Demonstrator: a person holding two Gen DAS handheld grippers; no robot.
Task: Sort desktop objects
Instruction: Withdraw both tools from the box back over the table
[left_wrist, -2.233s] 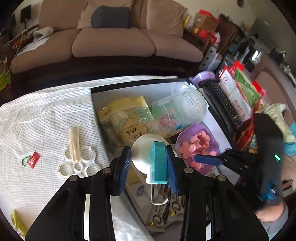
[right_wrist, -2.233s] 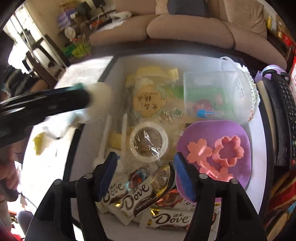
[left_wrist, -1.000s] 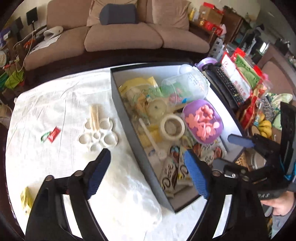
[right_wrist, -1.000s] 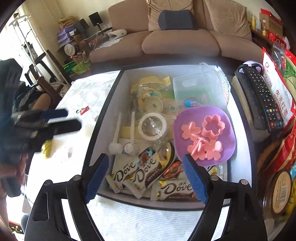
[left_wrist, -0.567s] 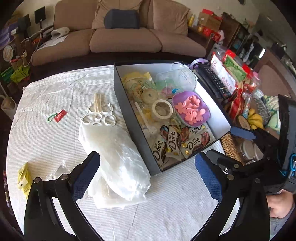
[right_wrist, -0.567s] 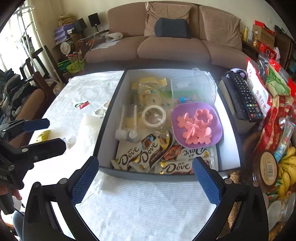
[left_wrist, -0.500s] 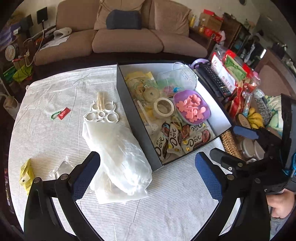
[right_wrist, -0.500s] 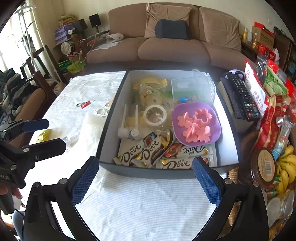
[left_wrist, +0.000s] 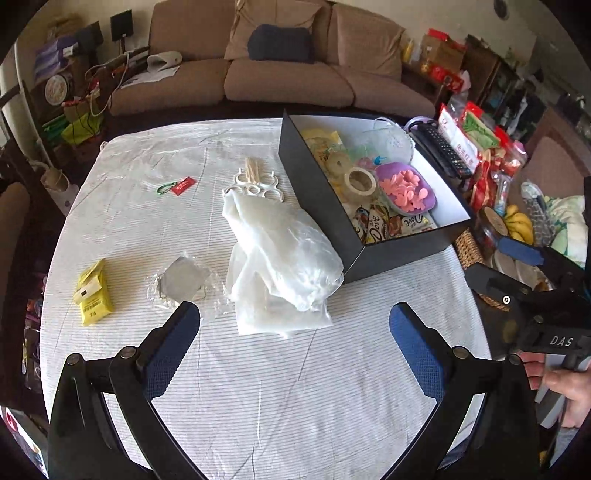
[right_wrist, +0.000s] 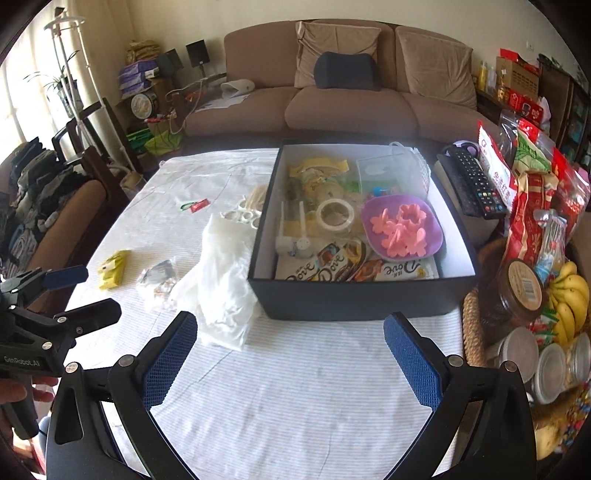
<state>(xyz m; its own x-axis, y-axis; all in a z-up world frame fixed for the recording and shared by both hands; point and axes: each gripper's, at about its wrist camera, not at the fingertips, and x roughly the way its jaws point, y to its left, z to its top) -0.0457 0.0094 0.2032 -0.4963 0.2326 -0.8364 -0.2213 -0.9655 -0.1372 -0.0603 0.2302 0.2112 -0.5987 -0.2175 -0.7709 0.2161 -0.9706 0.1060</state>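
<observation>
Both grippers stood clear of the table (left_wrist: 295, 387) with nothing between their pads. The left gripper (left_wrist: 295, 339) had its jaws spread wide; the right gripper (right_wrist: 290, 349) likewise. The black box (right_wrist: 354, 299) sat toward the table's right side and held a purple bowl (right_wrist: 402, 218) of pink flower shapes, a tape roll (right_wrist: 337, 215) and Dove bars (right_wrist: 321, 271) along its near wall. Outside it, touching its left wall, lay a white plastic bag (left_wrist: 280, 258). Further left on the cloth were a clear packet (left_wrist: 183, 282), a yellow packet (left_wrist: 92, 293) (label unreadable), a white ring holder (left_wrist: 258, 186) and a red tag (left_wrist: 181, 185).
</observation>
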